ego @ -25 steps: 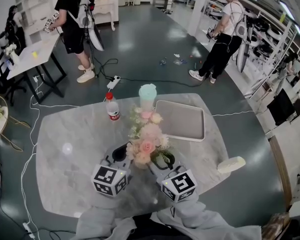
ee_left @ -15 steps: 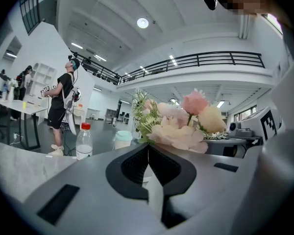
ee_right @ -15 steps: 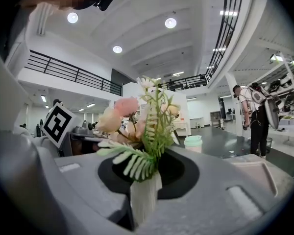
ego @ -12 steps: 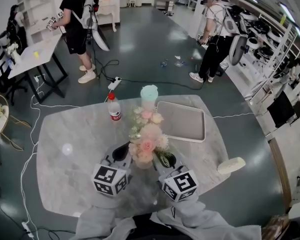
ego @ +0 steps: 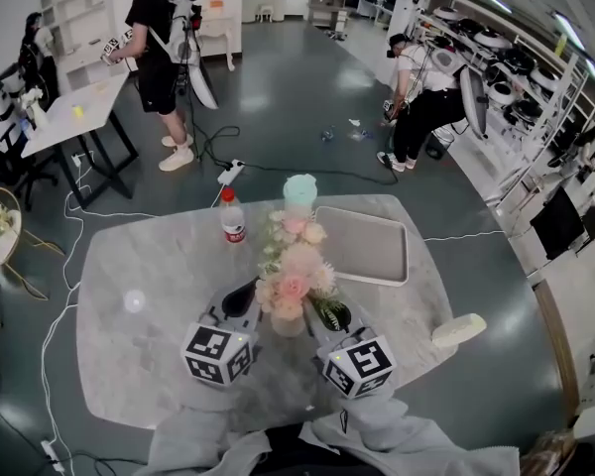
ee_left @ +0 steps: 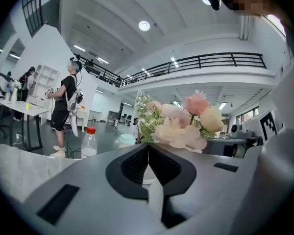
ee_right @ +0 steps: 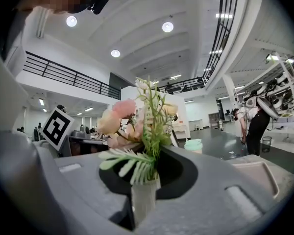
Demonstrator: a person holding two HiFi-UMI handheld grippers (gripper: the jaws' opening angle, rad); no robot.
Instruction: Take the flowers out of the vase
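Observation:
A bunch of pink and cream flowers (ego: 290,271) stands in a small pale vase (ego: 289,325) in the middle of the marble table (ego: 149,365); the blooms hide most of the vase. My left gripper (ego: 246,296) is at the bunch's left, its pads together and nothing seen between them (ee_left: 148,147). On the right, my right gripper (ego: 329,315) is shut on a green fern sprig (ee_right: 132,163) at the edge of the bunch. The blooms (ee_right: 118,116) rise just beyond its jaws.
Behind the flowers stand a red-capped water bottle (ego: 232,222), a mint-lidded cup (ego: 299,191) and a grey tray (ego: 362,246). A white block (ego: 458,328) lies at the table's right edge. Two people stand on the floor beyond, with cables (ego: 278,167) trailing there.
The right gripper's jaws have narrowed onto the green sprig. Both hands have stayed almost in place. The person at the back right has turned and bent over.

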